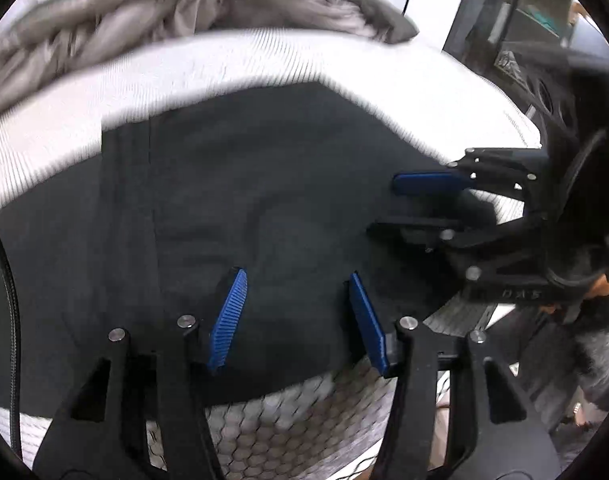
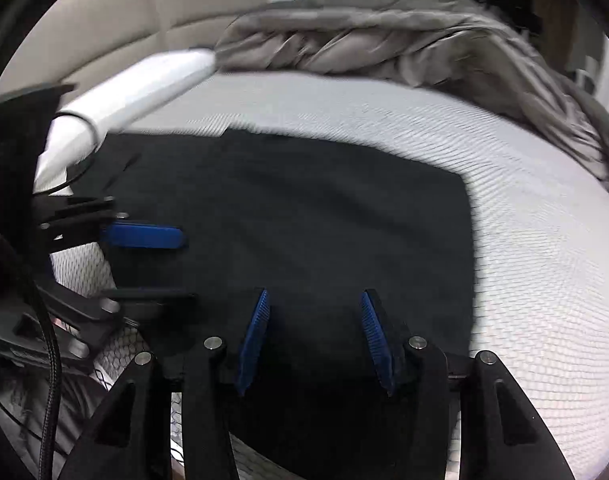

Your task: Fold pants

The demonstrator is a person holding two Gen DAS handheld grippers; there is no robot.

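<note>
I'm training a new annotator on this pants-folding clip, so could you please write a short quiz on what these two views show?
1. True or false: the black pants lie on a bare wooden floor.
2. What lies bunched beyond the pants? A) a gray blanket B) a red towel C) a cardboard box
3. Fill in: the jaws of the left tool and the right tool both stand ____.
Key: 1 false, they lie on the white mattress; 2 A; 3 open.

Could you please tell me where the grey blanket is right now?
The grey blanket lies bunched at the far side of the bed, beyond the black pants.
</note>
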